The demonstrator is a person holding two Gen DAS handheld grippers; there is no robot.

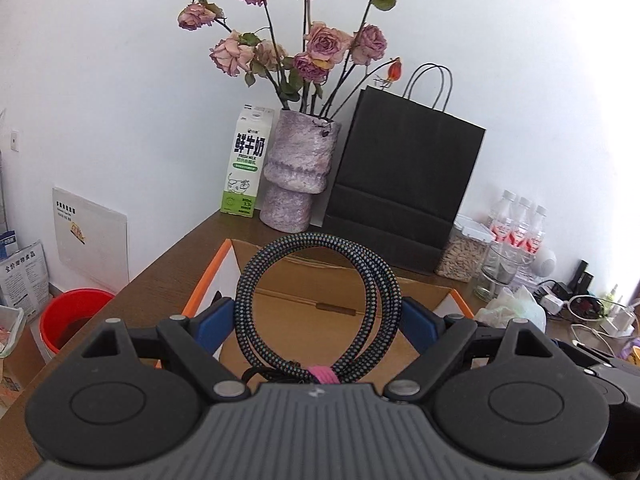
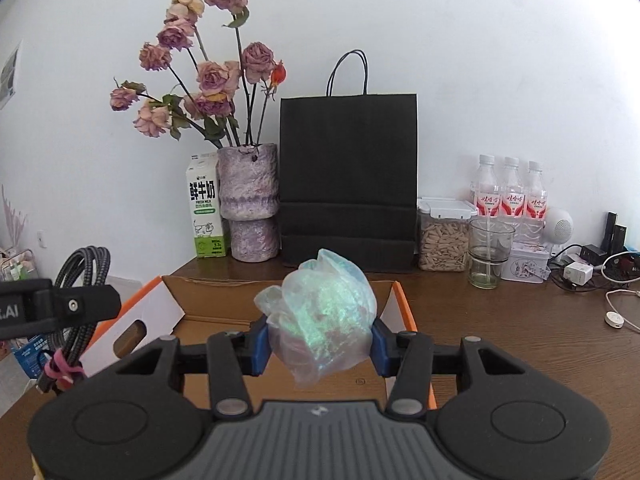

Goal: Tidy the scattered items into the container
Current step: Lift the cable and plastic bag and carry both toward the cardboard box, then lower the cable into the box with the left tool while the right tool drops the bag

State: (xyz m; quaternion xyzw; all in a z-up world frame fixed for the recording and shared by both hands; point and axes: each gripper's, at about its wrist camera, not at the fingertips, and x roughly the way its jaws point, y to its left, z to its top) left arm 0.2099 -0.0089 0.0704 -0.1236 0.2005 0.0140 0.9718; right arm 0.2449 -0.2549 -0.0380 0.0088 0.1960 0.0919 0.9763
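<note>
Left wrist view, nearest the lens: the left gripper (image 1: 316, 326) has its jaws closed against the sides of a coiled braided cable (image 1: 318, 304), bound at the bottom by a pink tie (image 1: 322, 374), and the coil hangs above the open cardboard box (image 1: 320, 316) with the orange rim. In the right wrist view the right gripper (image 2: 318, 344) has its jaws pressed on a crumpled iridescent plastic bag (image 2: 320, 320), also held over the box's open top.

So both items appear lifted and brought over the container but not yet released; the visible part of the box floor looks bare, which suggests nothing has gone in so far, though much of it is hidden. What seems left is lowering and letting go of each.

Farther out on the wooden table (image 2: 520, 340), a white charger and cables (image 2: 580, 274) lie loose at the right; whether they count as scattered items I cannot tell. At the back stand a milk carton (image 2: 206, 216), a vase of dried roses (image 2: 250, 200) and a black paper bag (image 2: 348, 184).
</note>
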